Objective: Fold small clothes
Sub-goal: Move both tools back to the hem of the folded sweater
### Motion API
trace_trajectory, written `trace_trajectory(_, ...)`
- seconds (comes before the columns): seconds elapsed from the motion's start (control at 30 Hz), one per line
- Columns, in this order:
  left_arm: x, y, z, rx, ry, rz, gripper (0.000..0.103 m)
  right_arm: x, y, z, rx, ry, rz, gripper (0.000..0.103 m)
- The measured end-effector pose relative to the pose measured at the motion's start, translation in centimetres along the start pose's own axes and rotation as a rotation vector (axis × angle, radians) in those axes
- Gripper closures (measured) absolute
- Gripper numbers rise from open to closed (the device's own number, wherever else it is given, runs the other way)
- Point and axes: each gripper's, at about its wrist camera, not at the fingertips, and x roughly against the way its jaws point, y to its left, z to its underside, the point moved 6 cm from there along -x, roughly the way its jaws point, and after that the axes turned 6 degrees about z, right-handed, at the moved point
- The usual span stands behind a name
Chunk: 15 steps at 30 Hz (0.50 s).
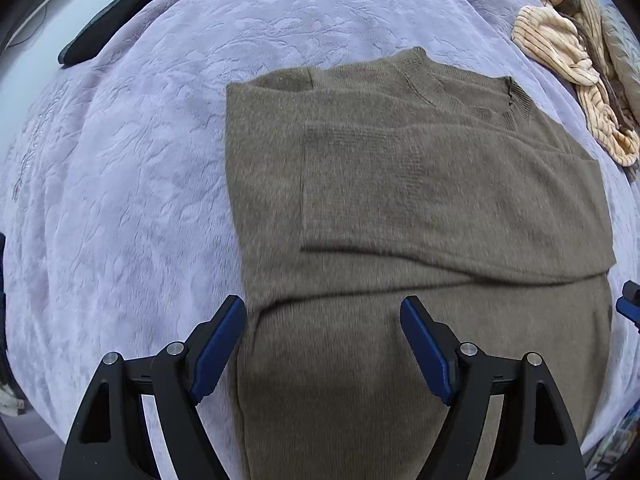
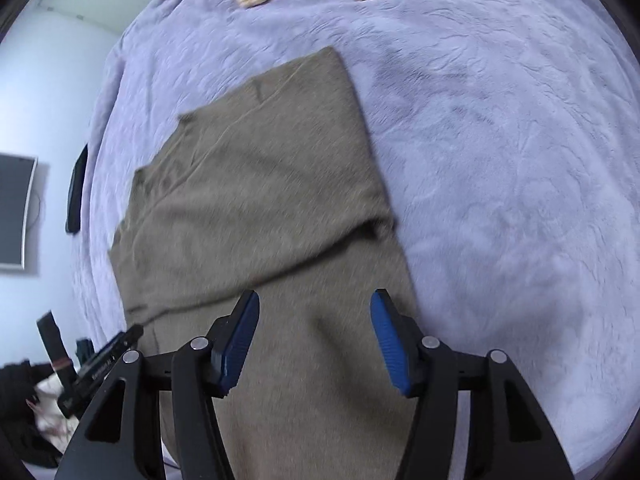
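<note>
From the left wrist camera, the olive-brown knit sweater [image 1: 420, 200] lies flat on the lavender bedspread [image 1: 140, 180], collar toward the far side, both sleeves already laid across the chest. The left gripper [image 1: 323, 312] hangs above the near hem with its jaws spread wide and nothing between them. The crossed sleeves sit loosely, the top one with a raised lower edge; if the hem is lifted from only one corner, I judge those sleeves could slide off the body and undo the fold. The striped cream garment [image 1: 568, 60] lies near the sweater's right shoulder, close enough to be caught by a wide sweep.

From the right wrist camera, the right gripper [image 2: 315, 312] is over the sweater's [image 2: 260, 200] lower half, jaws apart and empty. The plush bedspread [image 2: 500, 180] may cling to the knit, so dragging rather than lifting could bunch the fabric.
</note>
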Motion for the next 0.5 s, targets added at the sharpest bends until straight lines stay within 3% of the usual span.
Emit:
trace_trajectory(0.17, 1.9, -0.4, 2.1, 0.0, 0.012, 0.003, 0.022, 0.9, 1.8, 2.9, 0.106, 0.04, 0.023, 0.029)
trace_trajectory(0.2, 2.2, -0.5, 2.5, 0.002, 0.02, 0.005, 0.018, 1.1, 2.2, 3.6, 0.129, 0.049, 0.027, 0.027)
trace_trajectory(0.23, 2.5, -0.6, 2.9, 0.005, 0.028, 0.006, 0.004, 1.3, 2.5, 4.1, 0.146, 0.056, 0.029, 0.026)
trace_trajectory(0.27, 2.9, -0.8, 3.1, 0.007, 0.024, 0.004, 0.001, 1.5, 2.7, 4.6, 0.16, 0.063, 0.029, 0.023)
trace_trajectory(0.5, 5.2, -2.3, 5.7, -0.018, 0.047, -0.002, 0.001, 2.4, 3.3, 7.7, 0.238, 0.113, 0.031, 0.02)
